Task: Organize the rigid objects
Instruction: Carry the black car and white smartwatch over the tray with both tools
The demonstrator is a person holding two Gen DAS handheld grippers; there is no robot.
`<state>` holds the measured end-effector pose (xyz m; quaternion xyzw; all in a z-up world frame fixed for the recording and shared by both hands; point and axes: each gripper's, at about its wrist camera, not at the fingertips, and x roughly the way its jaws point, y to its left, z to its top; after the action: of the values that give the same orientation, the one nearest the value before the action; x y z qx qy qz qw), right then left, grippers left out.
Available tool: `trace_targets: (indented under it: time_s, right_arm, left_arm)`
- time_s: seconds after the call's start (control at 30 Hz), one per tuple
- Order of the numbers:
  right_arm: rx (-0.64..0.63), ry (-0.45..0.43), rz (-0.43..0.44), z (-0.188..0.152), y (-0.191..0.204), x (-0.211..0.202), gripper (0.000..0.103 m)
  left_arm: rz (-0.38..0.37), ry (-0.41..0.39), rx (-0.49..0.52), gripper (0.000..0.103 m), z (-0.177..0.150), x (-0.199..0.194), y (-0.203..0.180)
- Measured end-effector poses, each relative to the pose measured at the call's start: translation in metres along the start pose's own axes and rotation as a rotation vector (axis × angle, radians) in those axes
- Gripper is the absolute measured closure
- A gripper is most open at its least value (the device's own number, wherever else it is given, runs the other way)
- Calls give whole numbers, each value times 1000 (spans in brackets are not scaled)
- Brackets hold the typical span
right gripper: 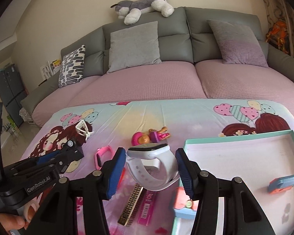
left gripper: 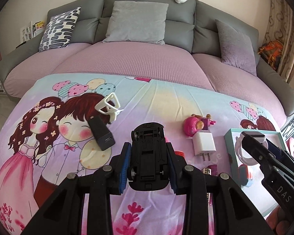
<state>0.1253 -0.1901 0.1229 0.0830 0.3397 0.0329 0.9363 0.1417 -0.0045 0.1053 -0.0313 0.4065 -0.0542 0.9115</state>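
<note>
Already lifted: left gripper (left gripper: 149, 164) clamps black toy car (left gripper: 148, 156) by flanks, underside up. Car light, stiff, wheels may roll; side grip sound. Right gripper (right gripper: 151, 171) holds white watch (right gripper: 152, 162) across springy strap loop beside tray (right gripper: 245, 135); could squirm.

The toy car (left gripper: 148, 157) shows a matt black moulded-plastic underside, gripped between ribbed blue rubbery pads (left gripper: 125, 168), while the smartwatch (right gripper: 151, 164) wears a smooth, softly shiny white strap with a glossy dark face. Beneath the watch, the printed blanket (right gripper: 166, 115) looks soft, matt cloth. Right of the watch, the box (right gripper: 235, 137) looks like matt card.
</note>
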Motion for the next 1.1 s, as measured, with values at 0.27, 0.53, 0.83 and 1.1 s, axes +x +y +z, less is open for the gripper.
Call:
trace_targets:
  time_s: [0.27, 0.53, 0.83, 1.1]
  right_arm:
    - [139, -29, -158, 4, -68, -19, 47]
    - [219, -33, -298, 2, -110, -32, 47]
    - [284, -31, -354, -4, -141, -40, 47]
    - [312, -18, -372, -7, -152, -41, 47]
  left_arm:
    - [-40, -15, 106, 67, 14, -1, -55]
    - [-92, -4, 212, 67, 20, 8, -113]
    - [-164, 7, 314, 67, 14, 27, -176]
    - [-193, 24, 355, 67, 2, 38, -199]
